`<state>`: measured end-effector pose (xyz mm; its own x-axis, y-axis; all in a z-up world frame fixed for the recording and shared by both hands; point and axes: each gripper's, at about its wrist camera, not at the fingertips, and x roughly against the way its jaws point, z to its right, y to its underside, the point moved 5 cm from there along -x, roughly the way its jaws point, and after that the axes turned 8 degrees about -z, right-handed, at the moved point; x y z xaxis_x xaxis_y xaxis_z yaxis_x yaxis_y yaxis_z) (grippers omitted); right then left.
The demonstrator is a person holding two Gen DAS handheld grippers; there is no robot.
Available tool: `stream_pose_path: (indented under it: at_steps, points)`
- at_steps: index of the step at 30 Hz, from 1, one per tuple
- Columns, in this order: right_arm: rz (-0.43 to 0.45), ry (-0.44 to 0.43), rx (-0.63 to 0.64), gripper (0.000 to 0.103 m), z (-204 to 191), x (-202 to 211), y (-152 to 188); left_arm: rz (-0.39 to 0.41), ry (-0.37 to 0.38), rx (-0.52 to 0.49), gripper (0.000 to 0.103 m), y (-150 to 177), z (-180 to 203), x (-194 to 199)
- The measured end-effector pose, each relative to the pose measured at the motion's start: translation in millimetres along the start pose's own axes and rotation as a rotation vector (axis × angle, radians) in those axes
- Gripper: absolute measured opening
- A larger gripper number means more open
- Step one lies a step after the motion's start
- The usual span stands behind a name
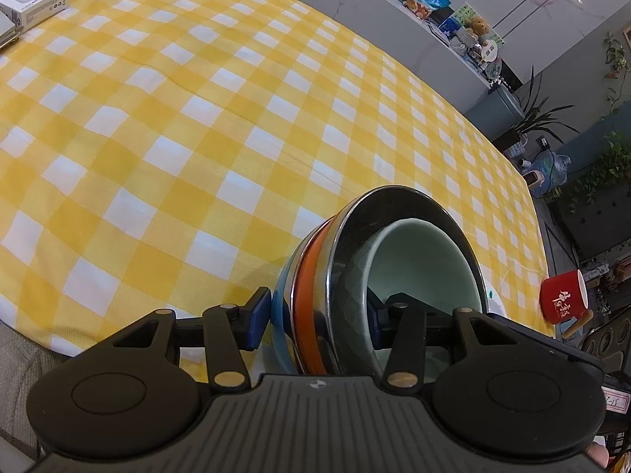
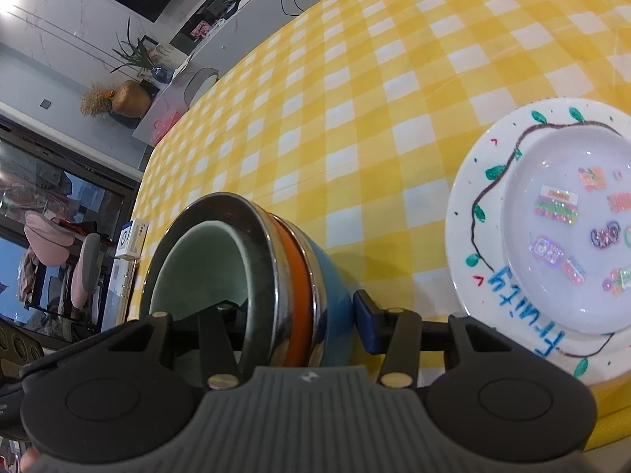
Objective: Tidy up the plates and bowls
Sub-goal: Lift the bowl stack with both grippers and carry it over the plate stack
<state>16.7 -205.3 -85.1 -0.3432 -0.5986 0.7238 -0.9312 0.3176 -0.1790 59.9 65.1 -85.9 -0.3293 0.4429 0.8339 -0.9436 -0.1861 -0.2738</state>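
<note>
A stack of nested bowls (image 1: 315,307) has a blue bowl outermost, then an orange one, a steel one and a pale green one (image 1: 426,260) innermost. My left gripper (image 1: 315,325) straddles its rim, one finger outside and one inside, shut on the stack. The same stack shows in the right wrist view (image 2: 299,299), where my right gripper (image 2: 295,319) grips the opposite rim the same way. Two stacked white plates (image 2: 489,213), the lower painted with a vine and "Fruity", the upper with stickers, lie on the cloth to the right.
The table wears a yellow-and-white checked cloth (image 1: 197,126). A white and blue box (image 1: 35,2) sits at its far left corner. A red mug (image 1: 564,301) stands near the right edge. A counter with snack bags (image 1: 434,0) and plants lies beyond the table.
</note>
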Motion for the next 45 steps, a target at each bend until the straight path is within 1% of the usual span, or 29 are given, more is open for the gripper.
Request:
stream_pose_path:
  at_steps: [4,9,11,14,19,25,29,32,37,40,45]
  points:
    - [0.000,-0.007,-0.015,0.046,2,3,1,0.008,-0.005,-0.007,0.053,0,3,1]
    - [0.021,-0.022,-0.025,0.046,4,18,-2,0.022,-0.005,-0.016,0.053,-1,16,7]
    - [0.031,-0.031,-0.033,0.046,6,27,-5,0.029,-0.009,-0.031,0.052,-2,27,10]
    - [0.053,-0.042,-0.049,0.046,11,45,-10,0.033,0.004,-0.052,0.052,-3,46,13]
    - [0.100,-0.031,-0.050,0.046,19,83,-21,0.034,0.038,-0.092,0.052,-5,81,13]
    - [0.140,0.007,-0.061,0.046,37,128,-38,0.010,0.089,-0.127,0.052,-4,126,-1]
    - [0.136,0.057,-0.092,0.046,61,150,-44,-0.047,0.122,-0.136,0.052,3,147,-25]
    - [0.129,0.090,-0.115,0.046,78,157,-45,-0.096,0.137,-0.129,0.052,8,155,-44]
    - [0.107,0.100,-0.168,0.046,105,151,-45,-0.148,0.118,-0.134,0.052,11,160,-69]
    - [0.085,0.093,-0.196,0.046,115,143,-44,-0.166,0.100,-0.130,0.052,14,158,-76]
    - [0.080,0.108,-0.200,0.046,119,138,-47,-0.173,0.109,-0.119,0.052,14,156,-82]
